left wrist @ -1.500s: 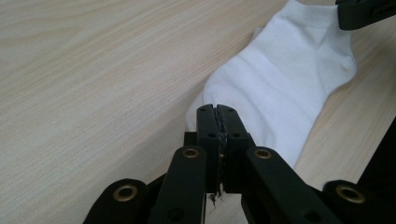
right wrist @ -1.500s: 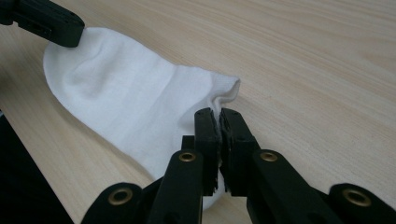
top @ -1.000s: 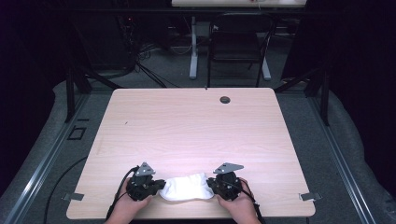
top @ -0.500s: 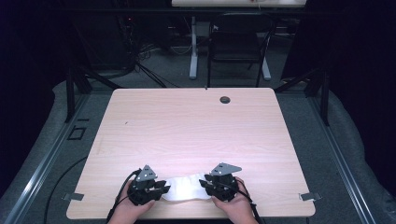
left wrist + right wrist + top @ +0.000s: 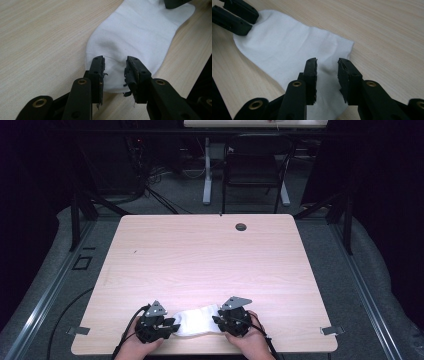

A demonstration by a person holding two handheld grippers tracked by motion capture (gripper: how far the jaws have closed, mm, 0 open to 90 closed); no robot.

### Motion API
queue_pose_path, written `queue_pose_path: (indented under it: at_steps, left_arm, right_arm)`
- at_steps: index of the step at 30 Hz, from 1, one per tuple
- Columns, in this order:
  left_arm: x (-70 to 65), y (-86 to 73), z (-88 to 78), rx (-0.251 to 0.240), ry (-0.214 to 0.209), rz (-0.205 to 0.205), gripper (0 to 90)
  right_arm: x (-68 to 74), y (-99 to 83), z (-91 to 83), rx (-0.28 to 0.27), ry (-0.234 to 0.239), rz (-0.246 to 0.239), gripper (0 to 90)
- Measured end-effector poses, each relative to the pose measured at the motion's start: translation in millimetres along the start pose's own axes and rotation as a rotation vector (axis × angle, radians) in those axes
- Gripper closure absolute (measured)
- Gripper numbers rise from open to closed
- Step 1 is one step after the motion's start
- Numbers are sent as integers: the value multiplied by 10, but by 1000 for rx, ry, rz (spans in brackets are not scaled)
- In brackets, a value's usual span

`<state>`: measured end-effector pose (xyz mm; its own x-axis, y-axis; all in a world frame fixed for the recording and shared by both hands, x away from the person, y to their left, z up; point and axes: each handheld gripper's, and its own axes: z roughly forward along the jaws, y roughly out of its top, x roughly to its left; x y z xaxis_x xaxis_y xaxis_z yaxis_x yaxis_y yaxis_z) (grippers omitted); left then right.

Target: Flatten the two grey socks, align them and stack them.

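One white sock [image 5: 196, 321] lay flat near the front edge of the surface [image 5: 200, 260], stretched between both grippers. Its rounded end sat under the left gripper [image 5: 114, 72], whose jaws had just been opening and stood apart over the cloth, pads clear of it. The other end lay under the right gripper [image 5: 327, 68], its jaws likewise parted above the fabric after opening. Farther back, a small dark hole [image 5: 241, 226] marked the surface.

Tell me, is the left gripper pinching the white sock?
Apart: in the left gripper view the left gripper stands open, gaps between pads and sock.
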<state>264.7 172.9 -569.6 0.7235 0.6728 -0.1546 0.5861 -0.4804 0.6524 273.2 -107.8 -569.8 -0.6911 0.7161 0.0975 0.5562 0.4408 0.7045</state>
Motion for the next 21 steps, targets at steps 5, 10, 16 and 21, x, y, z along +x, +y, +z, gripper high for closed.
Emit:
queue_pose_path:
  at_steps: [5, 10, 16, 21]
  left_arm:
    - [-5, -15, 17, -10, 7, 16, 669]
    - [29, -8, 46, -31, 9, 36, 670]
    - [74, 16, 76, -47, 15, 61, 668]
    - [121, 50, 122, -70, 32, 66, 667]
  right_arm:
    - [27, -29, 16, 24, -19, -35, 693]
    - [11, -38, 21, 25, -27, -25, 706]
    - [-10, -52, 18, 17, -37, -11, 717]
    - [-40, -55, 23, 5, -44, 25, 717]
